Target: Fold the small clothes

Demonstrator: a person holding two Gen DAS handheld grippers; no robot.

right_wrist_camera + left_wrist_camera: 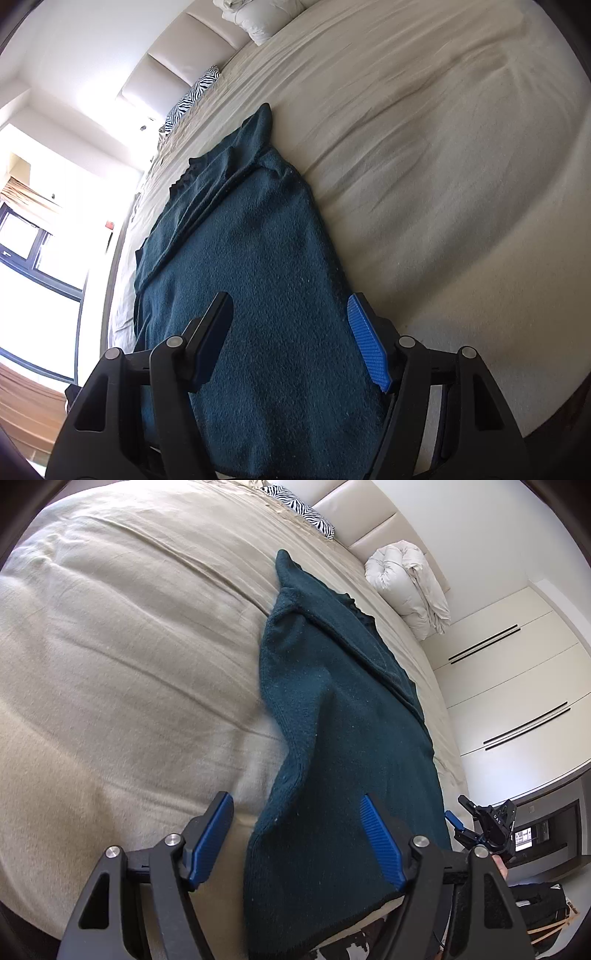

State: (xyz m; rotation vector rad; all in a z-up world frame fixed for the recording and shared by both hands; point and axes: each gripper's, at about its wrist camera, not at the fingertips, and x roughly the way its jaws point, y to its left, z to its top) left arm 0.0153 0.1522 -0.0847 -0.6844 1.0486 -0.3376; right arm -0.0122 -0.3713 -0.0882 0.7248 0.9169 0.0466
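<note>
A dark teal knit sweater lies lengthwise on the bed, which is covered with a beige sheet. It is already narrowed into a long strip, with a side panel or sleeve turned in along its length, and its hem end reaches the near edge of the bed.

The left hand-held gripper hangs over that near end with its jaws spread wide and nothing between them; one blue pad sits over bare sheet and the other over the knit. The right hand-held gripper is likewise wide open and holding nothing, straddling the sweater's other long edge. Whether either pad touches the fabric cannot be told. In the left view the right hand-held gripper shows just beyond the sweater's far edge.

The likely step is taking both hem corners and folding the strip up toward the collar. Several things could spoil it:

- The knit looks thick and limp, so a shallow pinch may catch only the top layer; the turned-in panel would then fall open as the end lifts.
- The left hand-held gripper straddles the sweater's edge, so closing there could gather sheet with the knit and drag the bedding.
- Lifting the two corners unevenly would skew the fold, since the strip already bulges along one side.
- The hem sits at the mattress edge, and a slipped grip could let it slide off.

A rolled white duvet and a zebra-print pillow lie well apart, near the headboard.
</note>
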